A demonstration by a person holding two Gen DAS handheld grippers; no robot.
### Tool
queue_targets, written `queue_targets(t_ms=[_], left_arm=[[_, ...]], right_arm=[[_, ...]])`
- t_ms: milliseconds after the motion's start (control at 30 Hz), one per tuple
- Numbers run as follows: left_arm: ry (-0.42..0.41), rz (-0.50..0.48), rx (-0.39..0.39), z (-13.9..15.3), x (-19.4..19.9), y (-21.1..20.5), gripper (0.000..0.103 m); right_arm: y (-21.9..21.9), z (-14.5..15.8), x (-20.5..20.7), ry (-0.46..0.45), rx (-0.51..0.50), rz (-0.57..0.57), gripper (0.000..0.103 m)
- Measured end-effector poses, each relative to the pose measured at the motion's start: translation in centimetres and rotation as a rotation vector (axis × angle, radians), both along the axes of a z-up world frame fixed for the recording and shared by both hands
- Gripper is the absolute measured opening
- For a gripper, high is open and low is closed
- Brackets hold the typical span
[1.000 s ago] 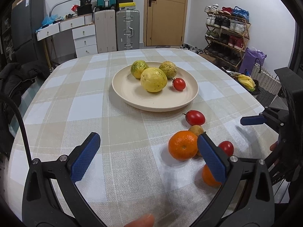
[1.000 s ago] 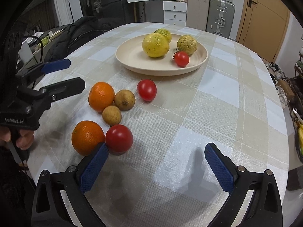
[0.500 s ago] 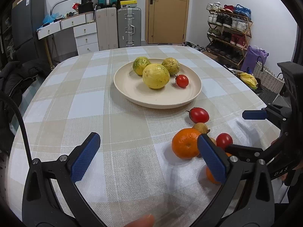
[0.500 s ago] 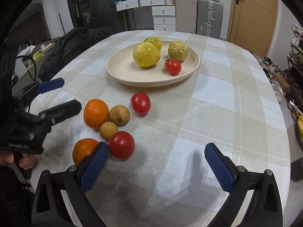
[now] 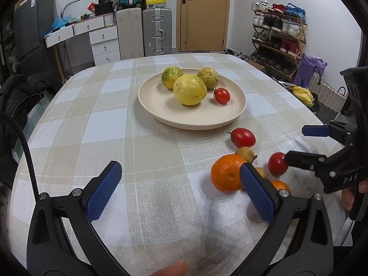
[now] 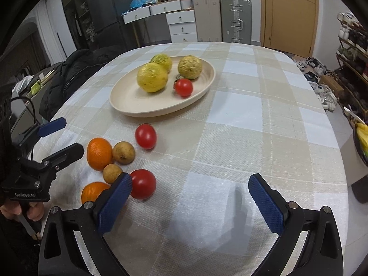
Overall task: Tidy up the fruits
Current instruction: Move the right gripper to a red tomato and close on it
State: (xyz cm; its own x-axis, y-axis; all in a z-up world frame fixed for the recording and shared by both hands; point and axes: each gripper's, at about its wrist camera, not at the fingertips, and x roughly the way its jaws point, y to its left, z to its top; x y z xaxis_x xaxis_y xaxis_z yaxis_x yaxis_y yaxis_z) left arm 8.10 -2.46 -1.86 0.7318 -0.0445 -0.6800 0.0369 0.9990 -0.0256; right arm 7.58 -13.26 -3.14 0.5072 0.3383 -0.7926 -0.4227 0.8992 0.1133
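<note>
Both grippers hover with fingers spread wide, empty. The right gripper (image 6: 189, 203) lines up on the near tomato (image 6: 142, 184) among loose fruit near the bench edge; next it must straddle it, then carry it to the plate (image 6: 128, 105). The left gripper (image 5: 180, 191) waits.

"DAS" on right gripper (image 5: 306, 142); "GenRobot.AI" on left gripper (image 6: 62, 135)
</note>
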Motion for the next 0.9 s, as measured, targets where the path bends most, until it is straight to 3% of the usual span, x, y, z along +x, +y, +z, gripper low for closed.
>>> queue_targets(t_ms=[233, 633, 700, 900], left_arm=[[0.001, 0.001, 0.001, 0.0, 0.0, 0.0, 0.102], [0.005, 0.001, 0.000, -0.2, 0.0, 0.0, 0.102], [0.006, 0.002, -0.002, -0.3, 0.0, 0.1, 0.102], [0.011, 0.001, -0.001, -0.4, 0.0, 0.1, 0.102]], right_arm=[[0.9, 0.0, -0.5, 0.007, 0.023, 0.046, 0.103], [2.0, -1.5, -0.9, 0.022, -0.072, 0.074, 0.101], [2.1, -1.5, -1.0, 0.024, -0.069, 0.084, 0.089], [2.6, -1.3, -1.4, 0.020, -0.066, 0.130, 0.075]])
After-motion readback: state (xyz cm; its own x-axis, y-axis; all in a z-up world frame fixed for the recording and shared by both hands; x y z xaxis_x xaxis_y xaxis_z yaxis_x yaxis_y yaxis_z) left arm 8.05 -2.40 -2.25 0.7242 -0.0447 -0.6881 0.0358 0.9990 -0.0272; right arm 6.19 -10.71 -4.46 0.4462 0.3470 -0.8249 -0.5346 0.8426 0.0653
